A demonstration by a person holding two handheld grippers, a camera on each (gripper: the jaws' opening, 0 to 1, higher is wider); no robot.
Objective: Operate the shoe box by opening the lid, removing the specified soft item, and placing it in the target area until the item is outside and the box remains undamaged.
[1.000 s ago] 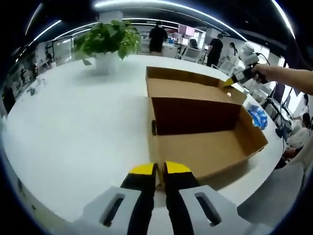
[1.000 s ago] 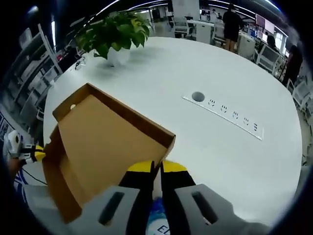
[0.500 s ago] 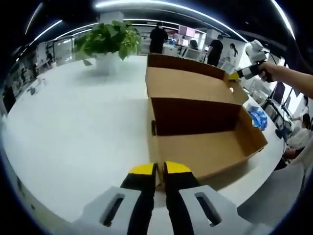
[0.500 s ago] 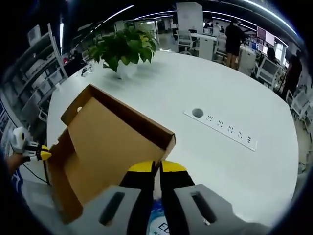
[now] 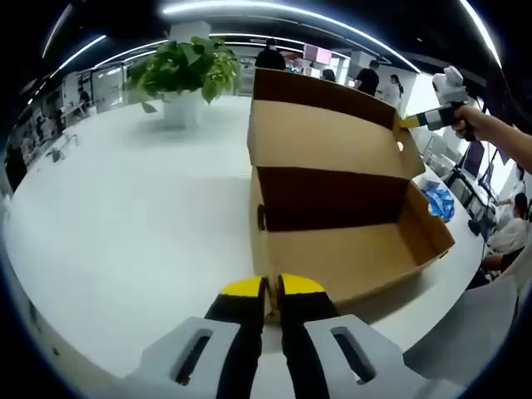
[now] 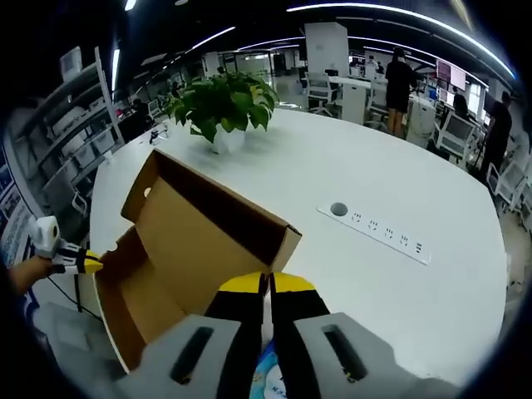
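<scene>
Cardboard first: the shoe box point(image 5: 349, 241) sits on the white counter point(image 5: 125, 216) straight ahead of my left jaws, its near wall right at their tips. In the left gripper view my left gripper point(image 5: 272, 287) has its jaws pressed together on that near edge, pinning the box in place. The lid point(image 5: 332, 137) stands raised on its hinge beyond the box's open cavity, and in the right gripper view my right gripper point(image 6: 266, 283) pinches the lid's corner, jaws closed on it. The lid looks thin, light and stiff enough to swing, but I judge it would crease if pulled hard, so a hold on the edge near the corner seems best.

The box's inside looks bare from here; I can't make out the soft item in it. A blue-and-white packet point(image 5: 438, 198) lies to the right of the box, well off my left jaws. A potted plant point(image 5: 183, 71) stands far ahead, left of them.
</scene>
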